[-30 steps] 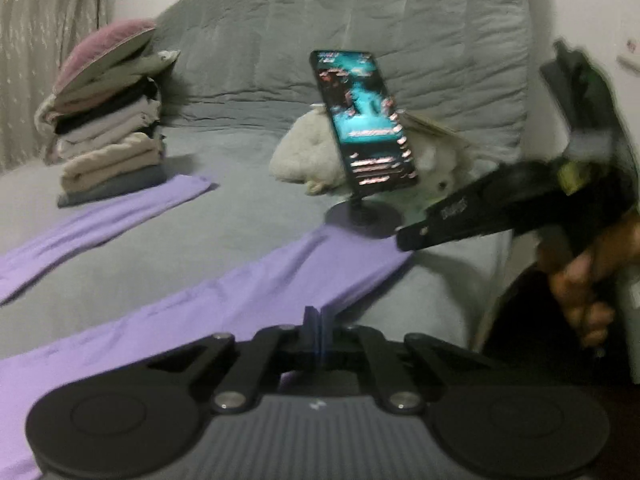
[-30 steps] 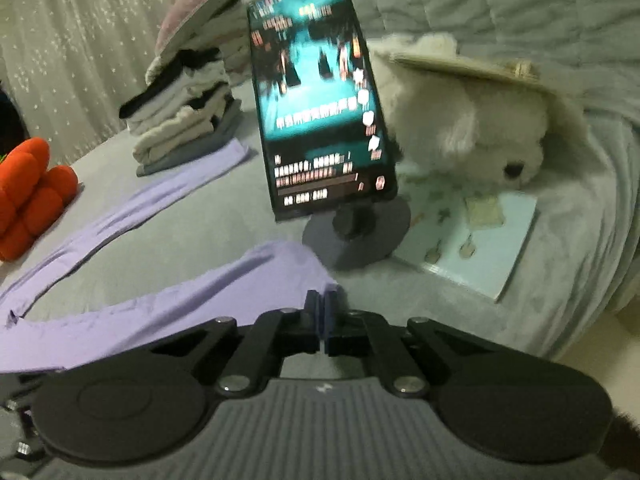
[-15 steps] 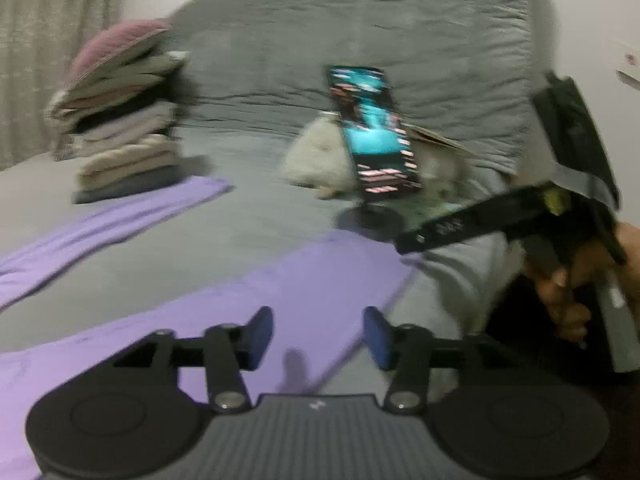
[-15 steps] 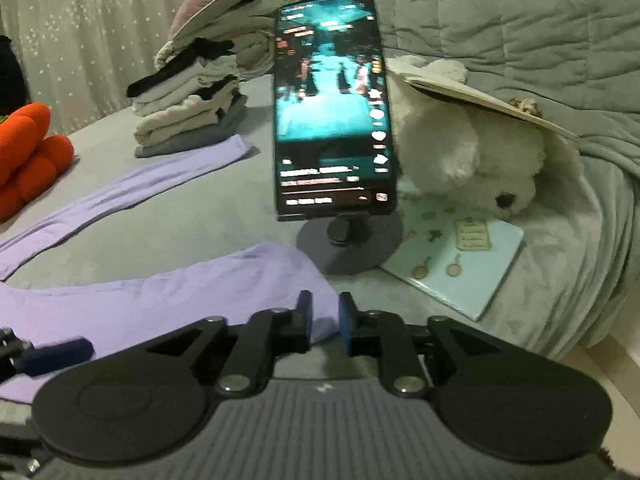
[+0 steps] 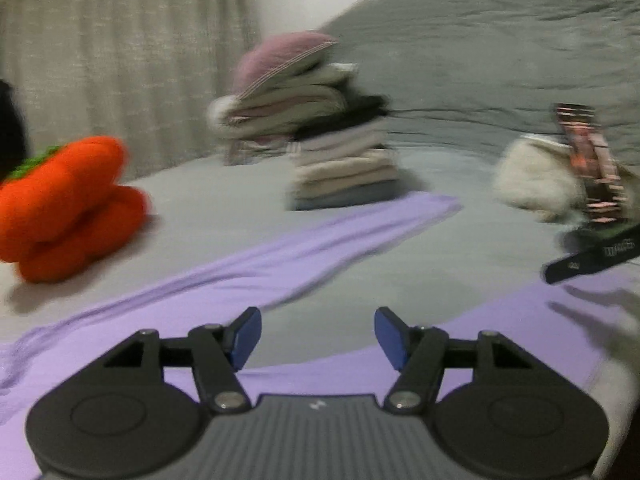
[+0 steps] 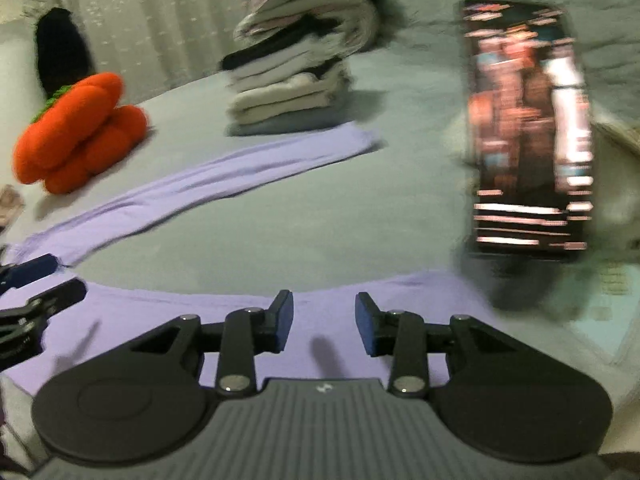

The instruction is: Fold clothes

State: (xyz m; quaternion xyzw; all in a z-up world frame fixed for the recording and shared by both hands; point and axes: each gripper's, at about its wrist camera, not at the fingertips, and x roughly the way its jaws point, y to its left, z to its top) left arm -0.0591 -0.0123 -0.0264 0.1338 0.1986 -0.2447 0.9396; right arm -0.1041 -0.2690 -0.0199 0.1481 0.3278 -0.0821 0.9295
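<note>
A lilac pair of leggings [image 5: 288, 264] lies flat on the grey bed, its two legs spread apart in a V. My left gripper [image 5: 318, 334] is open above the near leg [image 5: 500, 320], nothing between its blue pads. My right gripper [image 6: 324, 326] is also open, hovering over the same near leg [image 6: 160, 316] close to its end. The far leg [image 6: 224, 176] runs toward a stack of folded clothes [image 6: 292, 76]. The left gripper's fingers [image 6: 36, 280] show at the left edge of the right wrist view. The right gripper's finger [image 5: 592, 260] enters the left wrist view from the right.
A stack of folded clothes [image 5: 336, 152] stands at the back of the bed. An orange plush [image 5: 68, 204] lies at the left. A phone on a stand [image 6: 524, 128], a white plush toy [image 5: 536, 176] and a light blue booklet [image 6: 612, 308] sit at the right.
Both grippers, shut on the lilac leg a second ago, have opened and let it go. Both views have swung left, bringing the orange plush and the far leg into sight.
</note>
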